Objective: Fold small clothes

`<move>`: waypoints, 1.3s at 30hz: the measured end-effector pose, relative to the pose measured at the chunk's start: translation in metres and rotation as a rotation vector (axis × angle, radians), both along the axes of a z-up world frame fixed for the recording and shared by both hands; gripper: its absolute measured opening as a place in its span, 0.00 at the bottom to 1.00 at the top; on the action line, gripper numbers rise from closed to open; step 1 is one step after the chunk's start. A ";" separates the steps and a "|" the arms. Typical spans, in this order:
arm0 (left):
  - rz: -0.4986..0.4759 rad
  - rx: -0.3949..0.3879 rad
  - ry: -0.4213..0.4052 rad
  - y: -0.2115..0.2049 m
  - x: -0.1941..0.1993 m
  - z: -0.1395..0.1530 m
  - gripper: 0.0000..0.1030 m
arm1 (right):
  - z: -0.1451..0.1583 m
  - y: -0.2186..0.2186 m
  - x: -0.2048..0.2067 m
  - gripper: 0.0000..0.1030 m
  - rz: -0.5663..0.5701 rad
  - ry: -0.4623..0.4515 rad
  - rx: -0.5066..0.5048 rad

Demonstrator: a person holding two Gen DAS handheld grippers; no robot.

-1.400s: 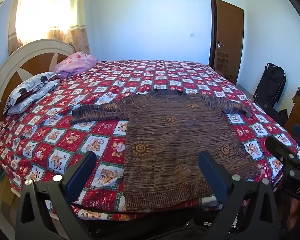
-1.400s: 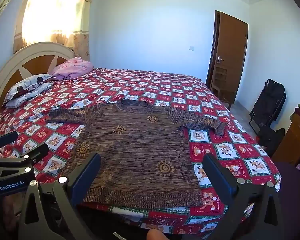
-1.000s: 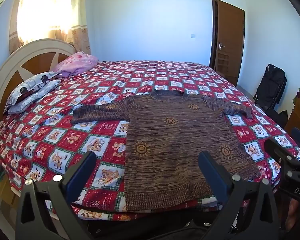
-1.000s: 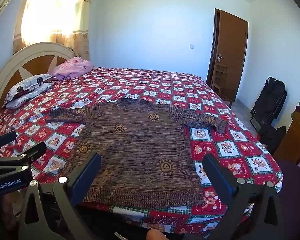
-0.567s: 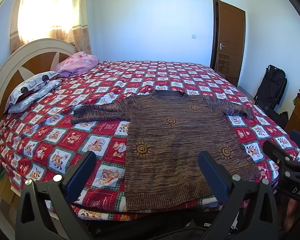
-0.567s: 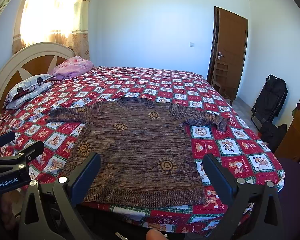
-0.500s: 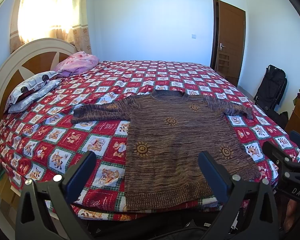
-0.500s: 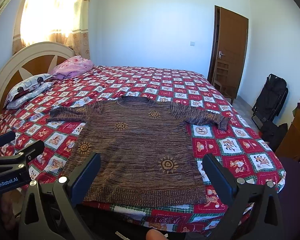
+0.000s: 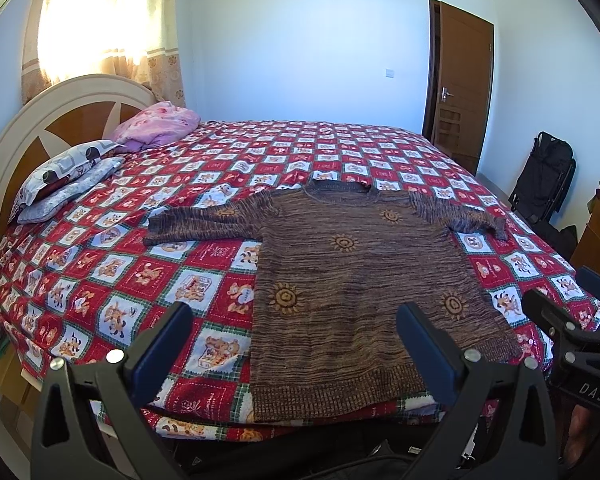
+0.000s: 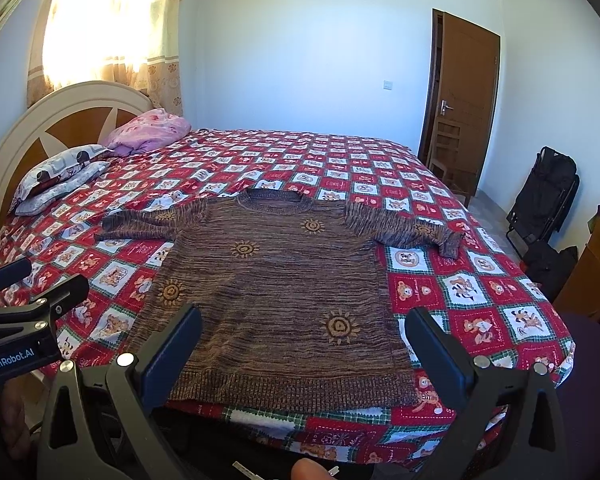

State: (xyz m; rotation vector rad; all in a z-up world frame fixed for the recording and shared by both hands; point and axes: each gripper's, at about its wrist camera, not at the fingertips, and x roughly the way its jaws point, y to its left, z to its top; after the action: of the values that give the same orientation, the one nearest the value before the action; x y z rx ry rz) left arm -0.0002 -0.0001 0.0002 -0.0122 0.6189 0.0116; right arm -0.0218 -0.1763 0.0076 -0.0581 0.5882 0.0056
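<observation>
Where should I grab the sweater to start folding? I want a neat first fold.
Take the sweater by a sleeve cuff, probably the one toward the headboard, from its outer end: it lies flat, spread sideways, free to fold across the body. Both grippers are open.

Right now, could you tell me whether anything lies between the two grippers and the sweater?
Nothing visible does. The brown sweater lies flat on the bedspread, its hem at the near edge, and the open left gripper and right gripper face it directly.
</observation>
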 end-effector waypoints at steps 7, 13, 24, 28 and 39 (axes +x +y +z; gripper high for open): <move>0.001 -0.001 0.000 0.000 0.000 0.000 1.00 | -0.001 0.001 0.000 0.99 -0.001 0.001 -0.002; 0.001 -0.002 -0.001 0.000 0.000 0.000 1.00 | -0.003 0.002 0.000 0.99 0.002 0.002 0.001; 0.001 -0.005 -0.001 0.000 0.000 0.000 1.00 | -0.006 0.003 0.001 0.99 0.009 0.008 0.005; 0.001 -0.006 -0.001 0.000 0.000 0.000 1.00 | -0.005 0.002 0.002 0.99 0.009 0.008 0.007; -0.003 -0.006 0.000 0.000 0.000 0.000 1.00 | -0.006 0.003 0.003 0.99 0.015 0.010 0.008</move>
State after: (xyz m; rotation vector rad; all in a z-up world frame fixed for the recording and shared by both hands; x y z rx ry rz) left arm 0.0001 0.0000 -0.0001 -0.0173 0.6194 0.0073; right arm -0.0192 -0.1733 0.0014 -0.0548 0.5982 0.0225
